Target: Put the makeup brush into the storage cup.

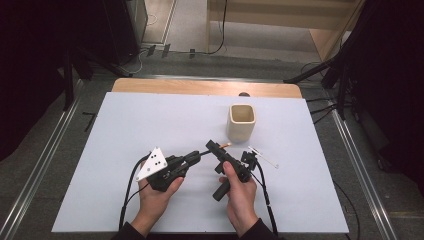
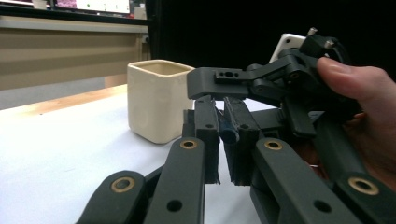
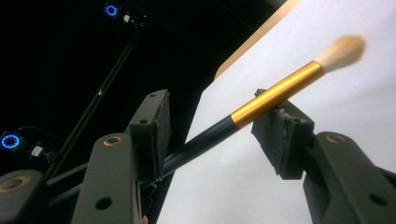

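We start from the left tool (image 1: 196, 156), near the middle of the high view. Its jaws are fully closed on the dark handle of a brush (image 3: 261, 100); in the left gripper view the blue-black end of the handle sits pinched between the two pads. The right tool (image 1: 214, 146) comes from the right and meets it just there. In the right gripper view the brush lies diagonally across the gap, with the gold ferrule resting against the right pad and the dark handle passing close by the left pad, but the jaws are only about half closed and we do not see them press on it. The pale bristles point to the upper right of that frame.

We judge that the step in hand is passing the brush from one tool to the other. The next move calls for the right tool to close firmly on the handle before the left one lets go, otherwise the brush may tilt or drop. After that, the cream cup (image 1: 241, 121), standing just above and right of the tools in the high view, seems the likely place for it.

The bench (image 1: 125, 130) is covered with a pale sheet, with a wooden edge at the top. A small thin white object (image 1: 264, 157) lies right of the tools. Around the bench the room is dark, with grey floor, cables and black stands.
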`<control>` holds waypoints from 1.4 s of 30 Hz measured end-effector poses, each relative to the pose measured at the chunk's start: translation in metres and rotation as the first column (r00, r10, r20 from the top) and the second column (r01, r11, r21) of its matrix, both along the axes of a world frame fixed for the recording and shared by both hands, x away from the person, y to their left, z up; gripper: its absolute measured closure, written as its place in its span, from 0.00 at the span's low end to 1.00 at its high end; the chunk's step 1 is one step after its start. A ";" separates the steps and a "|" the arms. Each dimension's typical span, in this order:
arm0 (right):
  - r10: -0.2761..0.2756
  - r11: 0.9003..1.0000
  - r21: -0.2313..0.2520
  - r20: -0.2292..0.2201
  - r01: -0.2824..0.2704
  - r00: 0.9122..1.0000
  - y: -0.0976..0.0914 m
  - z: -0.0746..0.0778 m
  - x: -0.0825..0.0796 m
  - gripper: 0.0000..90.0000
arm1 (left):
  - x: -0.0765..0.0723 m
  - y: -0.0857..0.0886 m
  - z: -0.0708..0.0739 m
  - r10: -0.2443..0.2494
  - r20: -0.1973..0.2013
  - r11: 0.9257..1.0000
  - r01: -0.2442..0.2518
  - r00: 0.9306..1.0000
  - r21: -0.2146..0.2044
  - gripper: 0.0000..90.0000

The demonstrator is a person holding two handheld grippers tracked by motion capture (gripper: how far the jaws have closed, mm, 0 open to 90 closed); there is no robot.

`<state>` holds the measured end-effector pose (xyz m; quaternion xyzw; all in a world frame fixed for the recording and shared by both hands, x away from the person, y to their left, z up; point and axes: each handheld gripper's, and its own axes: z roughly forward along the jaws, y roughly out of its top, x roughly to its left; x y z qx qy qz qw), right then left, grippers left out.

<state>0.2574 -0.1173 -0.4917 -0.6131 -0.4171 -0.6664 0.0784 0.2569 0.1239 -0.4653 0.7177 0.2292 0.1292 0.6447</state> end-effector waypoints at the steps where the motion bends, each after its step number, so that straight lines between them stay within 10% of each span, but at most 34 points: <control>1: 0.005 1.000 0.005 -0.005 -0.005 1.000 0.000 0.000 0.000 0.55 | 0.000 0.000 0.000 -0.002 -0.001 1.000 0.002 1.000 -0.001 0.95; 10: 0.066 0.995 0.081 -0.014 -0.064 0.998 -0.007 -0.002 0.003 0.82 | 0.005 0.002 -0.003 -0.043 -0.069 0.999 0.042 0.997 -0.011 0.94; 13: 0.109 0.990 0.085 -0.007 -0.108 0.994 -0.012 0.001 0.003 0.93 | 0.008 0.002 -0.006 -0.029 -0.112 0.999 0.030 0.993 0.016 0.69; 18: 0.081 0.995 -0.057 0.062 -0.077 0.995 -0.012 0.005 0.002 0.93 | 0.009 0.007 -0.003 0.058 -0.160 0.995 -0.044 0.985 0.093 0.36; 23: 0.054 0.973 -0.230 0.150 -0.018 0.987 -0.011 0.012 0.001 0.93 | 0.010 0.016 -0.002 0.029 -0.182 0.996 -0.014 0.983 0.082 0.01; 34: 0.051 0.914 -0.402 0.259 0.060 0.964 -0.013 0.023 0.000 0.93 | 0.011 0.045 -0.001 0.108 -0.152 0.991 -0.094 0.982 0.092 0.00; 42: 0.050 0.894 -0.440 0.280 0.082 0.959 -0.016 0.025 0.000 0.93 | 0.011 0.068 -0.002 0.162 -0.124 0.983 -0.150 0.979 0.103 0.00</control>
